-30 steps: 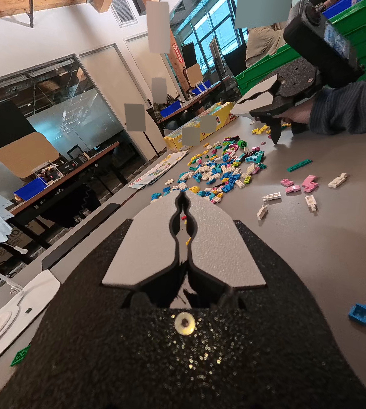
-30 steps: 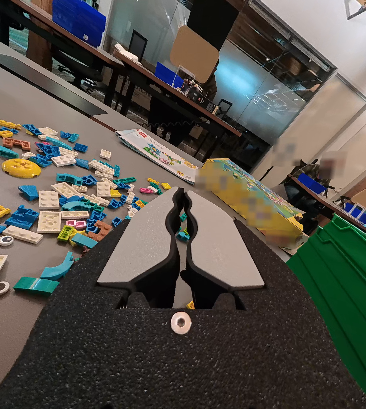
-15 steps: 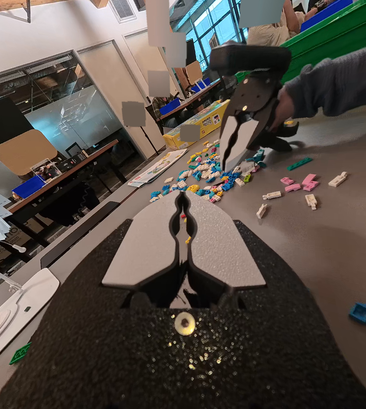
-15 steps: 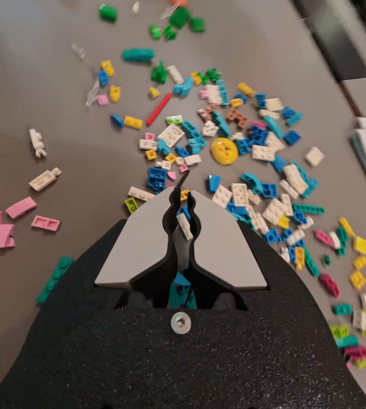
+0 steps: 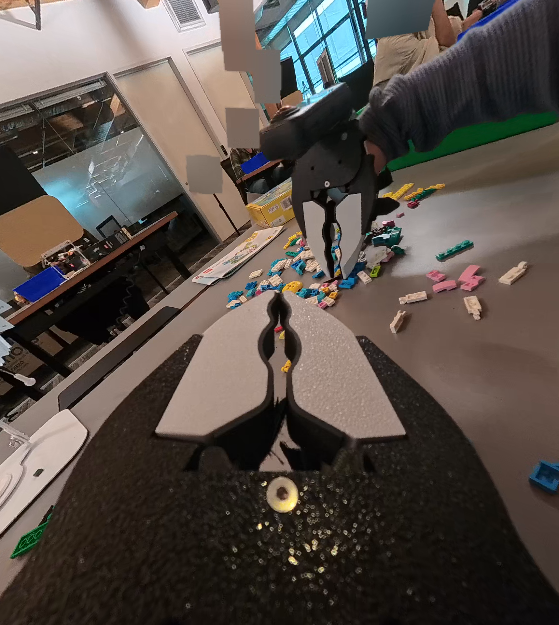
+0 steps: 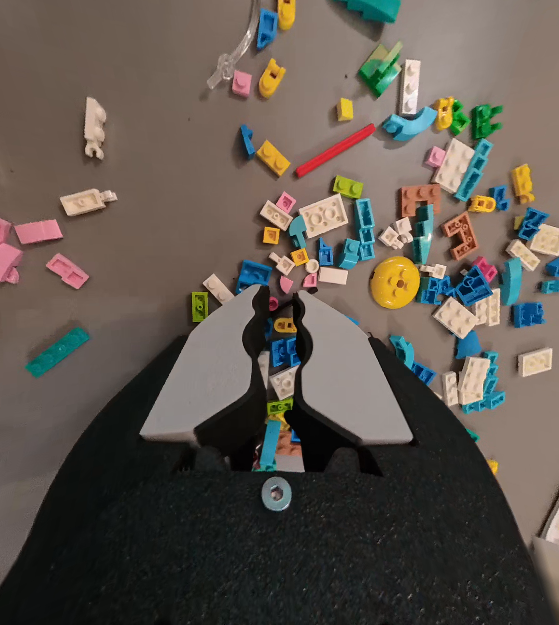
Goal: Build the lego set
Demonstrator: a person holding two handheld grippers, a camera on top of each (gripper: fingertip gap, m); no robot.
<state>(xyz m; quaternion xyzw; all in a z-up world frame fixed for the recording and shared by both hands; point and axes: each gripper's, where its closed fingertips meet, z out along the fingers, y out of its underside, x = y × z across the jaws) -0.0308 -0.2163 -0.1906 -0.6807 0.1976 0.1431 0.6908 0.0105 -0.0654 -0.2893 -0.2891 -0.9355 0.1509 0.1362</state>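
Loose lego bricks (image 6: pixel 406 236) lie scattered on the grey table (image 6: pixel 136 101), among them a yellow dome piece (image 6: pixel 395 281) and a red rod (image 6: pixel 335 150). My right gripper (image 6: pixel 279 293) points straight down over the near edge of the pile, jaws slightly open and empty; a small yellow piece (image 6: pixel 286 324) lies below the gap. In the left wrist view the right gripper (image 5: pixel 337 274) hangs over the pile (image 5: pixel 305 270), held by a hand in a grey sleeve (image 5: pixel 457 88). My left gripper (image 5: pixel 279 297) is shut and empty, low over the table, short of the pile.
Pink pieces (image 6: pixel 37 231), white hinge plates (image 6: pixel 85 201) and a teal plate (image 6: pixel 57 351) lie apart from the pile. A blue brick (image 5: pixel 547 475) sits near right. An instruction booklet (image 5: pixel 240 257), yellow box (image 5: pixel 271 206) and green bins (image 5: pixel 474 135) stand behind. A white base (image 5: pixel 27 466) is at left. Across from one pair of fingers to the other is roughly 20 centimetres. The yellow dome piece (image 6: pixel 395 281) lies some 6 centimetres from my right tips, 20 centimetres from my left tips. From my right tips it is roughly 8 centimetres to the red rod (image 6: pixel 335 150); from my left, 15 centimetres.
The right gripper swung from looking out across the table to pointing down over the brick pile, came lower, and its jaws parted a little. The left gripper stayed still and shut.
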